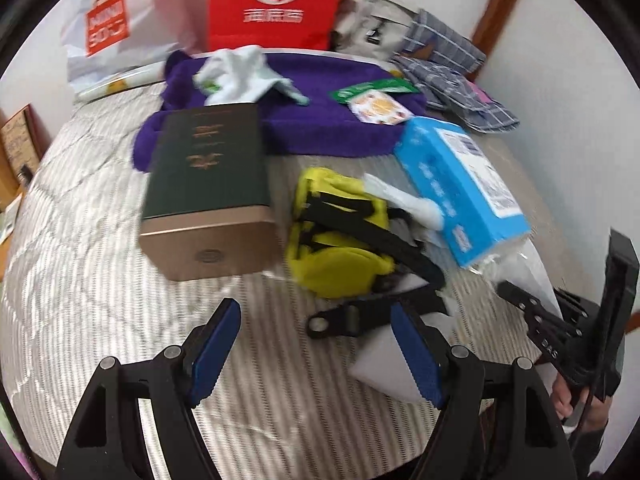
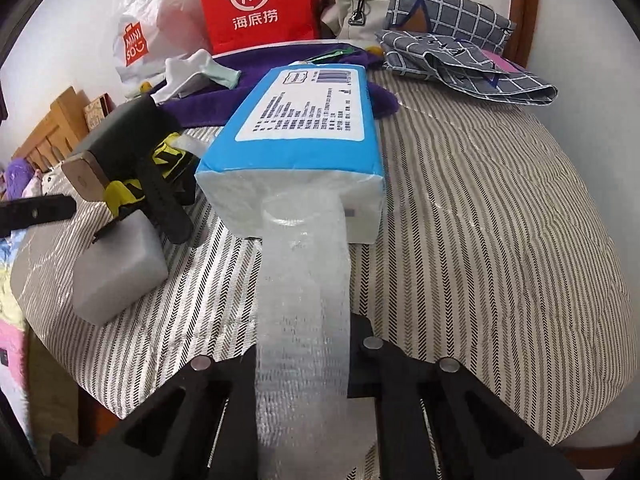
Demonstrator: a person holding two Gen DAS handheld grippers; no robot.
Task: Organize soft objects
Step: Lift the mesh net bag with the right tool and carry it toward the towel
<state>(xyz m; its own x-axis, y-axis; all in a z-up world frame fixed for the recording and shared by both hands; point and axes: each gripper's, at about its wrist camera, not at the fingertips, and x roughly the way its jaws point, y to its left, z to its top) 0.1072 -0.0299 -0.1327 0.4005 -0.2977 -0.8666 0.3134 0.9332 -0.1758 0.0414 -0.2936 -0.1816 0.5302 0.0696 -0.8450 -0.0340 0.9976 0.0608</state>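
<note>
My right gripper [image 2: 303, 340] is shut on a roll of clear bubble wrap [image 2: 302, 280], whose far end touches a blue tissue pack [image 2: 304, 120] on the striped bed. My left gripper [image 1: 316, 344] is open and empty above the bed, just in front of a yellow pouch with black straps [image 1: 340, 236]. A white foam block [image 1: 380, 364] lies by its right finger [image 1: 416, 356]; it also shows in the right wrist view [image 2: 120, 268]. The tissue pack [image 1: 460, 188] and the right gripper [image 1: 560, 332] show at the right of the left wrist view.
A green-and-gold box [image 1: 208, 184] lies left of the pouch. Behind it are a purple towel [image 1: 320, 120], a pale cloth [image 1: 240, 76], a red paper bag [image 1: 276, 4], a white plastic bag [image 1: 108, 28] and checked blue cloth [image 2: 460, 48]. The striped bed cover [image 2: 480, 220] spreads to the right.
</note>
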